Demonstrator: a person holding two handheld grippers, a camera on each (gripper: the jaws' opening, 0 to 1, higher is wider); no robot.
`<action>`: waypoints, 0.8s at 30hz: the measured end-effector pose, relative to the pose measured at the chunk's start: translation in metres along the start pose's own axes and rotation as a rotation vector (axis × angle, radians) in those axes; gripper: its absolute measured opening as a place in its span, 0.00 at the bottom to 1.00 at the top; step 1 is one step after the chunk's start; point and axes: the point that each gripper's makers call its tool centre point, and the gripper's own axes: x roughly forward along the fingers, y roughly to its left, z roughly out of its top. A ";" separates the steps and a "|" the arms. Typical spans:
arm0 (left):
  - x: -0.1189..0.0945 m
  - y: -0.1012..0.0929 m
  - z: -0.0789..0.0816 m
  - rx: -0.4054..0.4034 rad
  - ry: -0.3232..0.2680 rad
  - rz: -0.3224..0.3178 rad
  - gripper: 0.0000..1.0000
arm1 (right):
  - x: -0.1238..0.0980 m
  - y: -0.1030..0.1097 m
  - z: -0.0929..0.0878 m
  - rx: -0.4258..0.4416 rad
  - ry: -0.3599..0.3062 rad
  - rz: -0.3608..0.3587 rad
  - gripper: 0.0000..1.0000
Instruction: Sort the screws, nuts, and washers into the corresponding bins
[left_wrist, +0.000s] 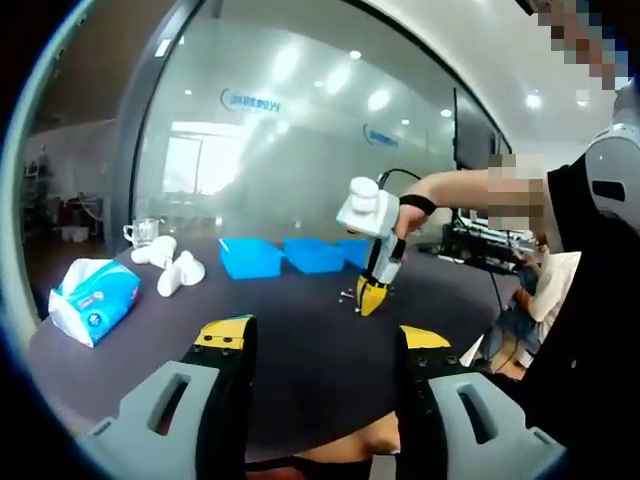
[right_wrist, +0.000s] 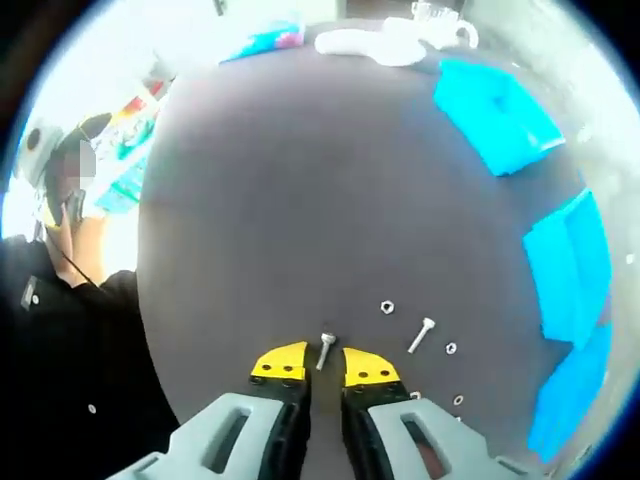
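Your right gripper (right_wrist: 323, 368) has its yellow-tipped jaws nearly closed around a small screw (right_wrist: 325, 351), which sits right in the gap at the tips; can't tell if they actually pinch it yet. Just right of that you've got a second screw (right_wrist: 421, 335), a nut (right_wrist: 386, 307) and a washer (right_wrist: 451, 348) loose on the dark table (right_wrist: 280, 200). The blue bins (right_wrist: 565, 265) run along the right edge of the frame. Your left gripper (left_wrist: 325, 340) hangs over the table at the bottom of its view, jaws spread wide, holding nothing. A tissue pack (left_wrist: 92, 298) lies at the left.
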 end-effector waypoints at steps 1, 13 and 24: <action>0.000 0.000 0.000 0.000 0.002 0.001 0.52 | 0.001 0.001 0.000 -0.002 0.002 0.003 0.02; -0.001 -0.002 0.002 0.001 -0.002 -0.003 0.52 | -0.010 0.012 0.001 0.000 -0.031 0.041 0.00; 0.011 -0.008 0.011 0.016 -0.007 -0.029 0.52 | -0.049 0.022 -0.011 0.119 -0.319 0.039 0.00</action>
